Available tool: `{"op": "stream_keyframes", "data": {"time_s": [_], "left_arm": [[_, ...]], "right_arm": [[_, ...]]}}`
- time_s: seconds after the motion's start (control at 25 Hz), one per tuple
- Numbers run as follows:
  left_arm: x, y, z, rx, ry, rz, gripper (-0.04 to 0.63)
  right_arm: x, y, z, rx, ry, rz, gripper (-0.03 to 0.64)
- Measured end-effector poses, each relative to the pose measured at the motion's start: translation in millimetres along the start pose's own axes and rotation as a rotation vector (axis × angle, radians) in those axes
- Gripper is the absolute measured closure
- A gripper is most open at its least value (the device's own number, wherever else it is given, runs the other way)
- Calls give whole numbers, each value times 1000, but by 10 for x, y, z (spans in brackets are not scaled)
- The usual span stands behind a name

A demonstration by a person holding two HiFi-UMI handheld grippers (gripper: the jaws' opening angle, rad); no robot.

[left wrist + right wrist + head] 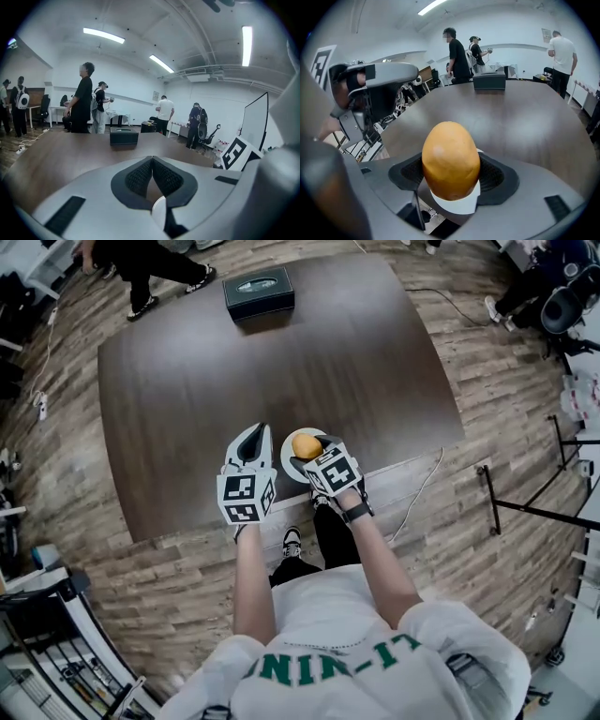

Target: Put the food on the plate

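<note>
An egg-shaped, orange-brown piece of food (306, 445) sits between the jaws of my right gripper (312, 452), which is shut on it. In the right gripper view the food (451, 159) stands upright between the black pads, just above a small white plate (454, 205). The plate (284, 454) lies near the front edge of the dark wooden table (187, 381). My left gripper (253, 431) hovers just left of the plate with its jaws together and nothing in them. In the left gripper view its tips (152, 161) meet, and a sliver of the plate (159, 212) shows below.
A black box (259, 292) rests at the table's far edge, also visible as the box (123, 136) in the left gripper view. Several people stand beyond the table. A metal stand (525, 507) is on the floor to the right.
</note>
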State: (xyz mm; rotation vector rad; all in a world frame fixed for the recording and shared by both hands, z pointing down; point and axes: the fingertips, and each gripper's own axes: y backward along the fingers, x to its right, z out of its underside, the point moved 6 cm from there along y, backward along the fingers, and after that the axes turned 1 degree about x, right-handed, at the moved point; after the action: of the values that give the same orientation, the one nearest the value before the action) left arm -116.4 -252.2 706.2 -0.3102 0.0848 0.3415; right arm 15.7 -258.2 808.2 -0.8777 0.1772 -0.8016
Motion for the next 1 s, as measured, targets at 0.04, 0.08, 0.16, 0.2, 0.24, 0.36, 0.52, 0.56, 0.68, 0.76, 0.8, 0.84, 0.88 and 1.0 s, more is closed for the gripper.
{"op": "stream_keyframes", "data": {"time_s": [0.04,0.08,0.16,0.2,0.24,0.36,0.52,0.56,0.68,0.76,0.8,0.84,0.88,1.0], "left_arm": [[-10,0,46,-9,9,-3,580],[-17,4,90,-18,15,-5,580],[-30,15,173,-34,24,-9,580],[-40,14,211,-40,28,-11,580],[-56,6,244,-45,32,-12,580],[-124,-42,291,-53,45,-21,580],[-85,-21,361,-64,59,-25,580],[-61,2,392,-66,59,-25,580],[-29,52,486,-72,60,-27,580],[-40,54,507,-78,69,-26,580],[-56,45,496,-81,77,-26,580],[-76,33,476,-82,84,-25,580],[-96,21,458,-83,86,-26,580],[-139,26,478,-84,89,-31,580]], "right_arm": [[13,-42,53,-12,-5,1,292],[20,-81,102,-22,-11,1,291],[21,-152,181,-38,-20,-3,292],[21,-190,209,-46,-22,-6,291],[25,-231,233,-54,-23,-7,291],[43,-334,244,-79,-18,-4,291],[37,-341,317,-99,-19,-4,291],[24,-340,354,-101,-21,-5,291],[-10,-367,432,-106,-18,-7,291],[-5,-390,450,-111,-16,2,291],[6,-401,446,-114,-16,9,291],[20,-411,433,-117,-17,16,291],[32,-421,416,-118,-19,21,291],[31,-454,401,-110,-23,29,288]]}}
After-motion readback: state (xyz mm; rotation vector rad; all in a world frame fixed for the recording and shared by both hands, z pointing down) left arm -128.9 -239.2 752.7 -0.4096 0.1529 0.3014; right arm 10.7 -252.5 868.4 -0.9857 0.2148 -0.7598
